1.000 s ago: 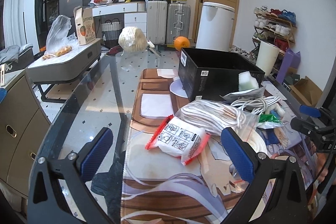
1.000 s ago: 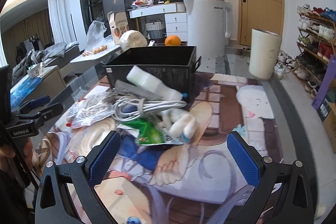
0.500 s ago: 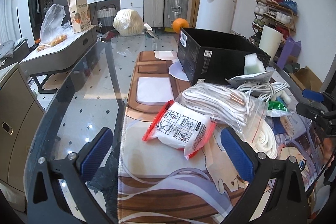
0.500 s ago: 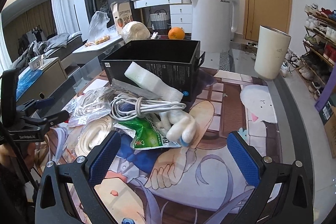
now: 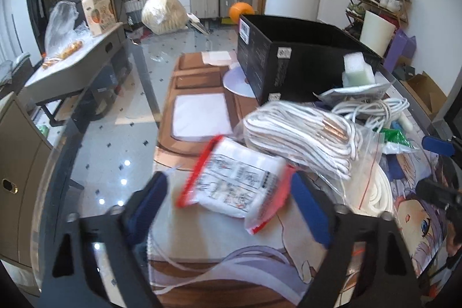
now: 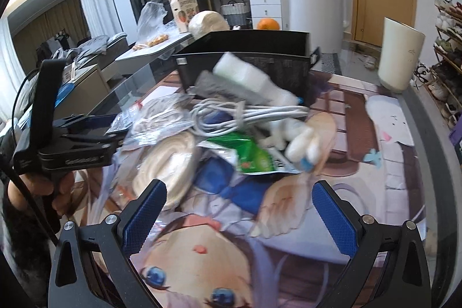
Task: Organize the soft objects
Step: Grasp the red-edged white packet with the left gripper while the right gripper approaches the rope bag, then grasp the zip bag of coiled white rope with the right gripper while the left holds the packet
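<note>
Closing in from wide, the left gripper (image 5: 231,210) has its blue jaws on either side of a red-edged white packet (image 5: 236,186) lying on the printed mat (image 5: 219,273); the right pad looks at the packet's edge, the left pad stands clear, so no firm grip shows. Just right of the packet sits a clear bag of white cords (image 5: 300,134). The right gripper (image 6: 235,211) hangs spread wide over the mat with nothing between its jaws. Beyond it lie a green packet (image 6: 251,155) and a white cable bundle (image 6: 236,117). Farthest stands the black box (image 6: 254,54).
</note>
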`<state>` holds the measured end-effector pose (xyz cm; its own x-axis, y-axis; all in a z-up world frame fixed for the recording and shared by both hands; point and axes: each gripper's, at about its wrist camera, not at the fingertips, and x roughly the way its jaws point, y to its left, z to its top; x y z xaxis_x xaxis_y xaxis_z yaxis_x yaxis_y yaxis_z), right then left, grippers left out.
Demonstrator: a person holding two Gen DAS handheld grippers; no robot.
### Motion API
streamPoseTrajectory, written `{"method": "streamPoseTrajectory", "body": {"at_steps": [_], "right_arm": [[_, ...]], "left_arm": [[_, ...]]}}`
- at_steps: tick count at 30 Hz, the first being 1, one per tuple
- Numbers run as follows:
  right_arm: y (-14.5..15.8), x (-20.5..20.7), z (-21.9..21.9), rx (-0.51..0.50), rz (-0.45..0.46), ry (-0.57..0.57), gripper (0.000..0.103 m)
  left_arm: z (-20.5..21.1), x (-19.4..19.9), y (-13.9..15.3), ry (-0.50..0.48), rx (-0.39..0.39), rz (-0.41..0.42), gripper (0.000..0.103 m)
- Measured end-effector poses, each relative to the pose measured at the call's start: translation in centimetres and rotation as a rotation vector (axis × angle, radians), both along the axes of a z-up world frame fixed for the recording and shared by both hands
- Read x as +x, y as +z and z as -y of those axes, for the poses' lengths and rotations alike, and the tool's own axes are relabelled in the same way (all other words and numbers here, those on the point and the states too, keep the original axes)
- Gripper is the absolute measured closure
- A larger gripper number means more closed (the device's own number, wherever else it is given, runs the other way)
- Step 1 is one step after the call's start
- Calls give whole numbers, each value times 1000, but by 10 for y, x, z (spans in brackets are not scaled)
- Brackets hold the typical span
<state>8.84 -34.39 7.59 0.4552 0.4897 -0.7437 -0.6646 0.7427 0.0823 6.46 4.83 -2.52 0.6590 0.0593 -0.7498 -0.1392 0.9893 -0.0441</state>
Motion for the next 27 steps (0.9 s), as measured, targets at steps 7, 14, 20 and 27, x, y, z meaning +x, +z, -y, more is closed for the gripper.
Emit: {"method": "streamPoseTrajectory", "body": {"at_steps": [7,14,20,27], "right_arm": [[-2,-15,-15,1,-19,28,1],[-8,-24,-27,-16,-37,50,1],[-11,-26,-43,-37,-39,60,1],[-13,-20,-63,-56,-34,48,1]], "left_arm": [[1,-8,2,-31,-35,26,46],[1,-19,1,-46,-67,37,47],[-1,-31,-1,-30,-101,59,47],[-3,-42,-2,-7,-111,78,47]]}}
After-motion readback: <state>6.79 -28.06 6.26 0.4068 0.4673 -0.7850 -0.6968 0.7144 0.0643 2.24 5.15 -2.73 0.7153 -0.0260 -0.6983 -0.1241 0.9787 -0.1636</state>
